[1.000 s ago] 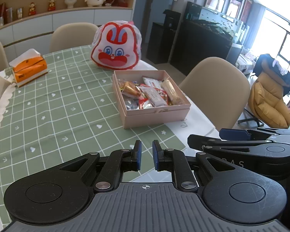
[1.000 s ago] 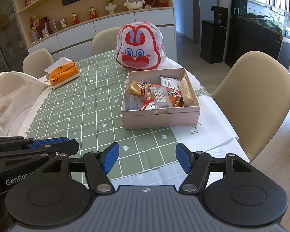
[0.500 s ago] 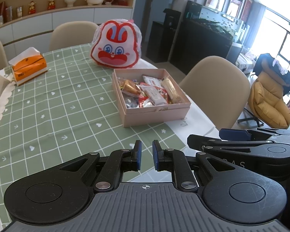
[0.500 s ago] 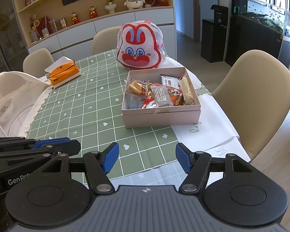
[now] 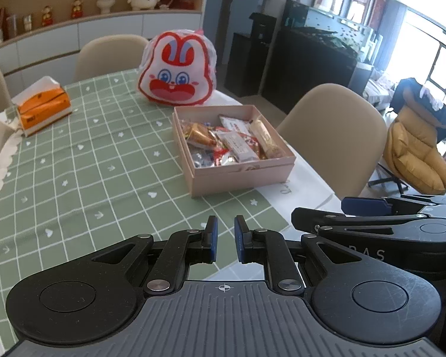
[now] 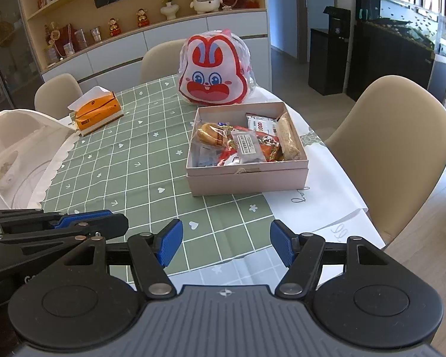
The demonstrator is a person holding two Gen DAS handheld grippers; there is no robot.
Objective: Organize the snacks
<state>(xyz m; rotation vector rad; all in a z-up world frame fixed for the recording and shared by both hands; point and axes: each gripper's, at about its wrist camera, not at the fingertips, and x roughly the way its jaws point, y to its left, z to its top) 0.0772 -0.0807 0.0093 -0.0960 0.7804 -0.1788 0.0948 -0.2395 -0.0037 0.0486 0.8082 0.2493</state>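
Observation:
An open pink box (image 5: 243, 175) (image 6: 246, 180) stands on the green checked tablecloth, holding several wrapped snacks (image 5: 232, 142) (image 6: 246, 144). Behind it stands a red-and-white rabbit-face bag (image 5: 178, 71) (image 6: 214, 73). My left gripper (image 5: 225, 239) hangs over the table's near edge, well short of the box, its blue pads nearly together with a narrow gap and nothing between them. My right gripper (image 6: 224, 245) is wide open and empty, also at the near edge. Each gripper shows at the side of the other's view.
An orange tissue box (image 5: 43, 107) (image 6: 96, 113) sits at the far left of the table. A white mesh food cover (image 6: 17, 151) stands at the left edge. Beige chairs (image 5: 333, 136) (image 6: 395, 148) surround the table; a shelf cabinet lines the back wall.
Both grippers have drawn back slightly and the view has risen a little; the box looks marginally farther. Neither gripper's opening has changed.

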